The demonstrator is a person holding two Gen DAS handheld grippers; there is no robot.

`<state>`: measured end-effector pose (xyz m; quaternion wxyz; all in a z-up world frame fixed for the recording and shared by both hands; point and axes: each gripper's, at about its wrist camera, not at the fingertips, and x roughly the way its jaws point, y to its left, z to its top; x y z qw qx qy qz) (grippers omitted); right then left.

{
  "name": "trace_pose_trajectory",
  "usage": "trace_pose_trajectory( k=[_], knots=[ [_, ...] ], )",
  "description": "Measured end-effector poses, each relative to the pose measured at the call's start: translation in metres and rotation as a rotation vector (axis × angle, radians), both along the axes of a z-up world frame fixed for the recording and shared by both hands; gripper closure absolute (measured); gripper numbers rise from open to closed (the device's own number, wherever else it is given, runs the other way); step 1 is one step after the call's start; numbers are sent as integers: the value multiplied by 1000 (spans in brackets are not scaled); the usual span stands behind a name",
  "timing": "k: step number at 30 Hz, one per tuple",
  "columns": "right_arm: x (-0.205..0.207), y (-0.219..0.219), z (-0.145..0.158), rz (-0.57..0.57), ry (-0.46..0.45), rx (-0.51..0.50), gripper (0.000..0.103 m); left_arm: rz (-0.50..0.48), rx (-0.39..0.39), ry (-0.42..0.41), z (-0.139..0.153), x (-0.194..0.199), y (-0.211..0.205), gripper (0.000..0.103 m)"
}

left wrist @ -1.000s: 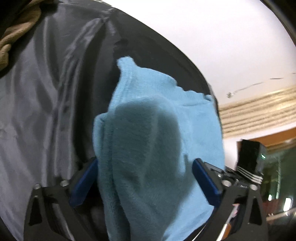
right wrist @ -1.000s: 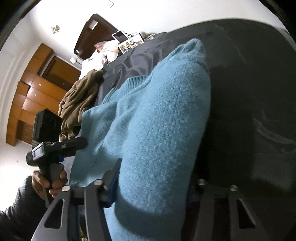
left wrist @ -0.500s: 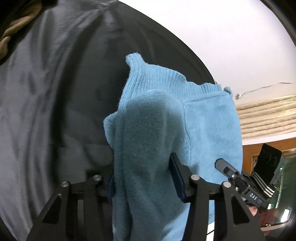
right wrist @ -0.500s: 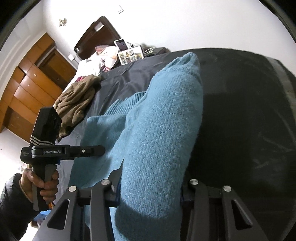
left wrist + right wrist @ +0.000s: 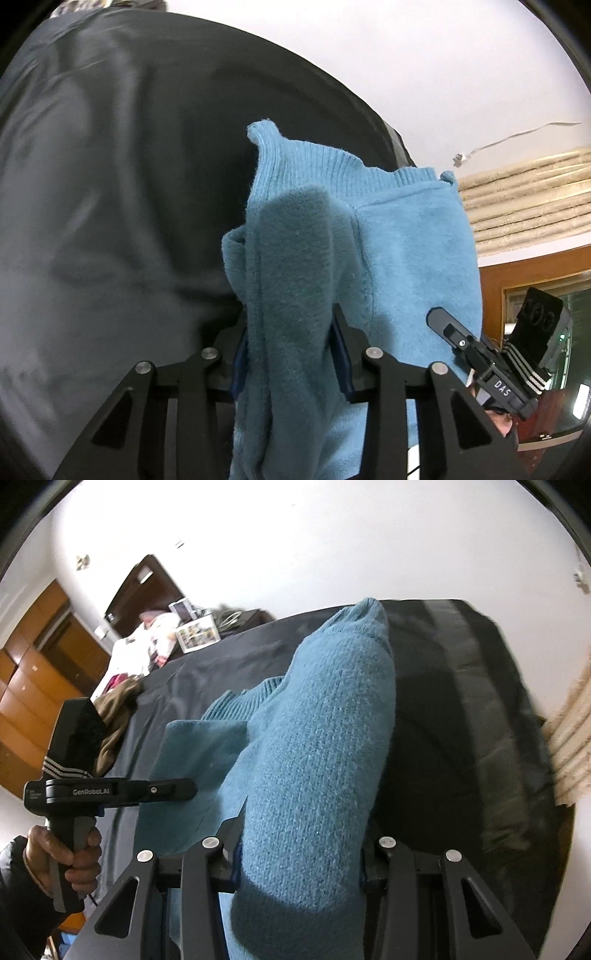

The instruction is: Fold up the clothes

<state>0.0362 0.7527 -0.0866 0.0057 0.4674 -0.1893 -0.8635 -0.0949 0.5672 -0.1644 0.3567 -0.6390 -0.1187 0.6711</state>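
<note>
Two grippers are in my hands here, and both have a bunched fold of the blue sweater (image 5: 406, 258) between their fingers. My left gripper (image 5: 291, 354) has just been closing, and its blue pads now press on a thick roll of the knit from either side. My right gripper (image 5: 299, 860) pinches a fatter roll of the same sweater (image 5: 314, 757), the fabric filling the gap between its jaws; its fingers closed a little further a moment earlier. From the left wrist view the ribbed collar (image 5: 306, 162) stands up past the fold, lifted above the dark bedsheet (image 5: 110, 184). From the right wrist view I see my left hand (image 5: 62, 856) around its handle, and a brown garment (image 5: 114, 720) lying farther off on the sheet.
</note>
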Motion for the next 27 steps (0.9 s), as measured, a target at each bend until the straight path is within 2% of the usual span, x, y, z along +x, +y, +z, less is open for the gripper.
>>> trace_pose_trajectory(
  k=[5, 11, 17, 22, 27],
  knots=[
    [-4, 44, 1, -57, 1, 40, 58, -21, 8, 0, -3, -12, 20, 61],
    [-14, 93, 1, -131, -2, 60, 59, -32, 23, -4, 8, -20, 42, 61],
    [-24, 122, -6, -173, -12, 69, 59, -27, 14, -4, 4, -37, 47, 61],
    [-29, 132, -15, -210, -17, 68, 59, -18, 28, -25, -2, -53, 35, 61],
    [-33, 137, -20, -196, -17, 89, 58, -28, 39, -30, 7, -51, 91, 60]
  ],
)
